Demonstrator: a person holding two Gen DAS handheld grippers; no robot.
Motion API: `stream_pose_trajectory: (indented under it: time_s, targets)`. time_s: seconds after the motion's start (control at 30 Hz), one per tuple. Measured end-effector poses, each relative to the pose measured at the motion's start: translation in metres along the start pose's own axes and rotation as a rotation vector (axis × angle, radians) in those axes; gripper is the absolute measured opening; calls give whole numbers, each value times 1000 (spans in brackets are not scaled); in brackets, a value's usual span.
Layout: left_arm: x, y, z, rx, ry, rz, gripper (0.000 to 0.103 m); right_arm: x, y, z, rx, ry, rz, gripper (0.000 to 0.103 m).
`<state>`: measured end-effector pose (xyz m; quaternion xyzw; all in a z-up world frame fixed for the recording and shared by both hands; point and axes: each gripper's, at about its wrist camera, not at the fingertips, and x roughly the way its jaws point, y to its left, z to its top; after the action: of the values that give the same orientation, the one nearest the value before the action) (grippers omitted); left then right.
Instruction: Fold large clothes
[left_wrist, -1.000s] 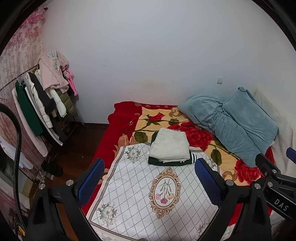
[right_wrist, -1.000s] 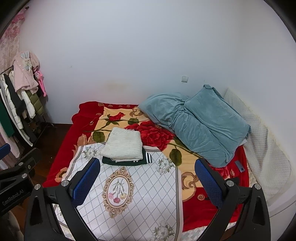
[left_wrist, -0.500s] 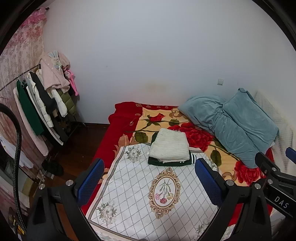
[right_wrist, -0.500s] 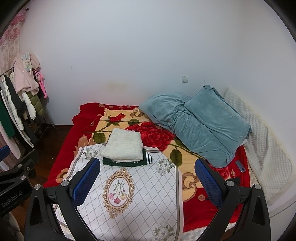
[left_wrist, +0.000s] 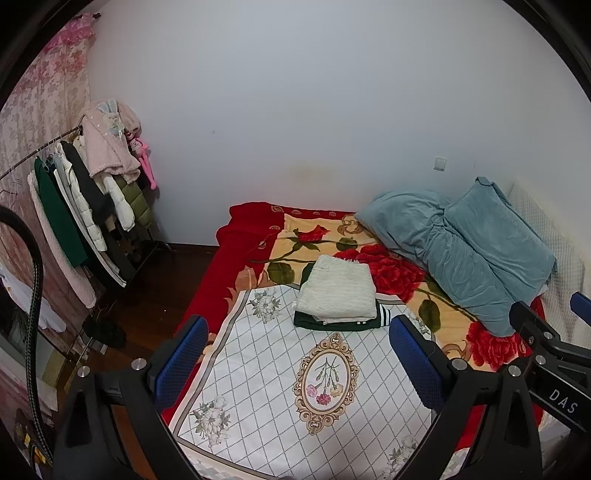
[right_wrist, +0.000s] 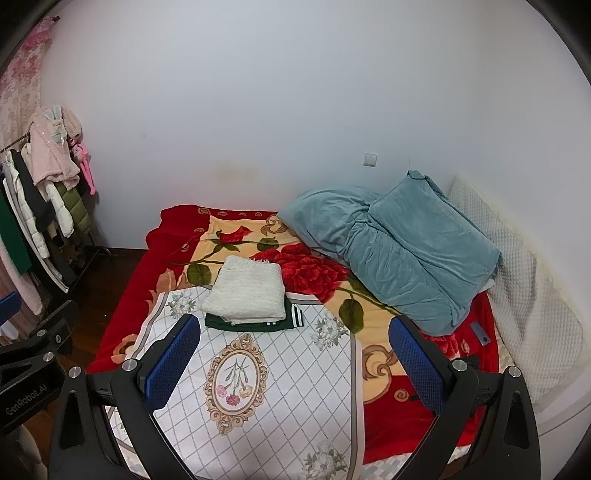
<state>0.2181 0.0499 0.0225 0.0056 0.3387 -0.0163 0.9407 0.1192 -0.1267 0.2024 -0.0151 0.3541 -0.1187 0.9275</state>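
Observation:
A folded cream knit garment (left_wrist: 338, 291) lies on top of a folded dark green garment (left_wrist: 343, 324) with white stripes, in the middle of the bed; the same stack shows in the right wrist view (right_wrist: 245, 293). Both rest at the far edge of a white diamond-pattern cloth (left_wrist: 295, 387) with an oval flower motif. My left gripper (left_wrist: 297, 363) is open and empty, held well above and short of the stack. My right gripper (right_wrist: 291, 363) is open and empty too, to the right of the left one.
The bed carries a red rose blanket (right_wrist: 314, 266). A heap of teal bedding (right_wrist: 399, 243) and a white quilted pillow (right_wrist: 524, 295) lie at the right. A clothes rack (left_wrist: 77, 206) with hanging coats stands at the left over dark floor (left_wrist: 159, 280). A small blue object (right_wrist: 480, 334) lies near the bedding.
Both views have shifted only slightly; the stack sits a little lower in the frames. Both grippers stay open and nothing on the bed has moved.

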Motion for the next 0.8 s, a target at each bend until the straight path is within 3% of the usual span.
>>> stream_pose_trajectory:
  time_s: [0.8]
  targets:
    - [-9,-3,1,-1,-19,18,100,-5,-5,2,13,-6,3,103]
